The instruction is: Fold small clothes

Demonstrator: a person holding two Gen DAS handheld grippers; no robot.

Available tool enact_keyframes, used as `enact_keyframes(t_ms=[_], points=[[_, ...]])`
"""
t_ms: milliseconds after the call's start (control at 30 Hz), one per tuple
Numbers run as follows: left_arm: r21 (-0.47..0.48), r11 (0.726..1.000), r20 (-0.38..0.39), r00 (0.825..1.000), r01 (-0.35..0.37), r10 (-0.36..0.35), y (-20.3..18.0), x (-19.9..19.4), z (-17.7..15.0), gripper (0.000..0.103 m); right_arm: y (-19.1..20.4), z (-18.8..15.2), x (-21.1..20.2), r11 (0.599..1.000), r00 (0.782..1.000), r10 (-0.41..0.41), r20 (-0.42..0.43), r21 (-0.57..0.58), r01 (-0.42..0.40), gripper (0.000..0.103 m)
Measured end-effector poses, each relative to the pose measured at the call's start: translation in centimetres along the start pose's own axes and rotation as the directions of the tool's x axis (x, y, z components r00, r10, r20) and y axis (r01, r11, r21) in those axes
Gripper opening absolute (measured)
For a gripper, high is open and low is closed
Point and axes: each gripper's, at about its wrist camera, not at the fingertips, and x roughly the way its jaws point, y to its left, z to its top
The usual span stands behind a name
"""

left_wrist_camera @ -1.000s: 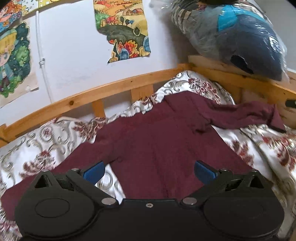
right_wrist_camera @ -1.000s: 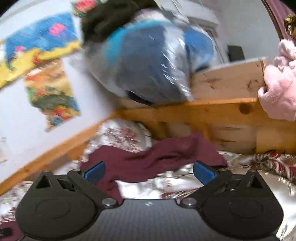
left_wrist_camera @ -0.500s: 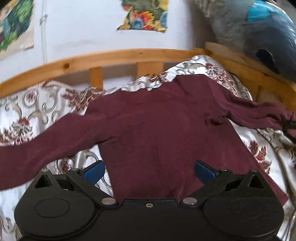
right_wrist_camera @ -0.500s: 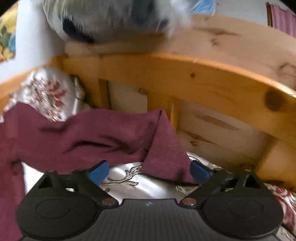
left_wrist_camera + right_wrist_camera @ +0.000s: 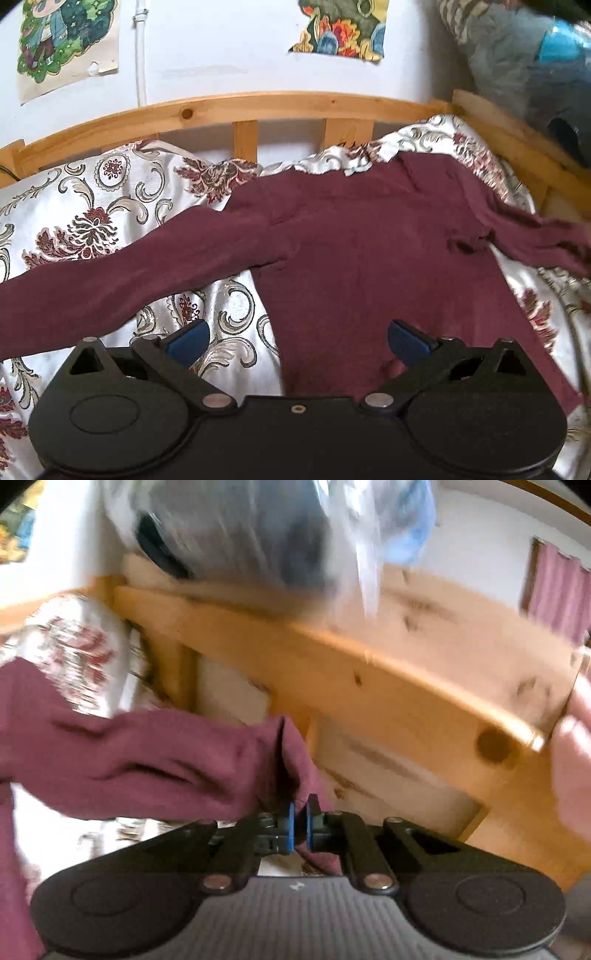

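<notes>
The right gripper (image 5: 299, 814) has its blue-padded jaws pressed together on the cuff end of the maroon top's sleeve (image 5: 147, 764), and the cloth bunches up just above the pads. Close behind that pinch stands the wooden bed frame (image 5: 388, 686), its rail and slats right beside the lifted sleeve, so little room is left on that side. A plastic-wrapped bundle (image 5: 258, 528) sits on top of the frame, blurred, and something pale pink at the right edge is too smeared to make out.

The left gripper (image 5: 297, 338) hangs with its jaws wide apart and nothing between the pads; the left pad is over the patterned bedspread (image 5: 74, 206), the right pad over the lower body of the maroon top (image 5: 369, 266). The top lies spread flat on the bed, its neck toward the side rail (image 5: 258, 105), one sleeve stretched out long to the left across the bedspread, the other trailing off to the right edge of the view. Beyond the rail is a white wall with two colourful posters (image 5: 66, 40) and a thin white pipe (image 5: 141, 55). The wrapped bundle shows again at the top right corner.
</notes>
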Motion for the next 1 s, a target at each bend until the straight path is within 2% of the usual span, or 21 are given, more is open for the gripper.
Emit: enact_keyframes(t_ms=[133,267,333,400,533,600,633,700,733,800,833,867,933,967,1000], points=[[-0.036,0.998,-0.044,0.997,0.056,-0.058,1.1,-0.5,0.1,0.102,0.9,3.6,-5.6,0.986,0.988,0.154,-0.012,-0.065,-0.155,0.007],[-0.138,0.987,-0.071,0.993,0.079,-0.090,2.4,-0.7,0.3,0.102,4.1,7.4,-11.8,0.942,0.952,0.304,-0.023,-0.142,-0.304,0.007],[-0.181,0.979,-0.065,0.991,0.100,-0.113,2.9,-1.2,0.7,0.102,6.2,8.7,-14.8,0.908,0.926,0.377,-0.032,-0.182,-0.376,0.007],[-0.208,0.971,-0.040,0.991,0.118,-0.129,3.3,-2.0,0.8,0.102,8.9,9.4,-17.1,0.865,0.891,0.451,-0.055,-0.219,-0.451,0.007],[-0.222,0.969,-0.014,0.993,0.113,-0.119,3.7,-2.4,1.0,0.102,15.7,8.7,-20.1,0.748,0.814,0.566,-0.129,-0.334,-0.573,0.007],[-0.229,0.968,-0.015,0.994,0.106,-0.112,4.1,-2.1,0.9,0.102,18.4,7.3,-20.8,0.691,0.772,0.612,-0.172,-0.358,-0.628,0.007],[-0.236,0.967,-0.021,0.994,0.098,-0.106,4.4,-1.9,0.9,0.102,19.8,6.6,-20.7,0.662,0.744,0.637,-0.203,-0.352,-0.662,0.008],[-0.270,0.960,-0.045,0.995,0.071,-0.086,5.0,-1.4,0.9,0.102,21.6,4.9,-20.8,0.619,0.701,0.667,-0.254,-0.335,-0.710,0.009],[-0.288,0.955,-0.050,0.995,0.066,-0.084,5.4,-1.2,0.9,0.102,22.3,4.0,-20.4,0.592,0.672,0.684,-0.283,-0.324,-0.738,0.013],[-0.311,0.948,-0.054,0.995,0.068,-0.089,5.8,-0.8,0.9,0.102,22.7,2.4,-19.6,0.544,0.619,0.714,-0.329,-0.296,-0.785,0.032],[-0.313,0.947,-0.052,0.994,0.071,-0.091,6.0,-0.6,0.9,0.102,22.3,1.6,-19.0,0.527,0.592,0.730,-0.341,-0.268,-0.806,0.052],[-0.310,0.948,-0.049,0.995,0.072,-0.092,6.0,-0.5,0.8,0.102,22.1,1.3,-18.5,0.517,0.573,0.744,-0.345,-0.246,-0.820,0.066],[-0.296,0.953,-0.049,0.995,0.069,-0.087,5.9,0.1,0.6,0.102,21.3,0.9,-17.3,0.515,0.560,0.758,-0.333,-0.221,-0.828,0.072],[-0.288,0.955,-0.051,0.995,0.068,-0.087,5.8,0.4,0.4,0.102,21.0,1.0,-16.4,0.519,0.562,0.762,-0.321,-0.216,-0.827,0.078],[-0.282,0.957,-0.052,0.995,0.071,-0.089,5.6,0.8,0.3,0.102,20.7,1.1,-15.3,0.537,0.579,0.759,-0.297,-0.217,-0.815,0.082]])
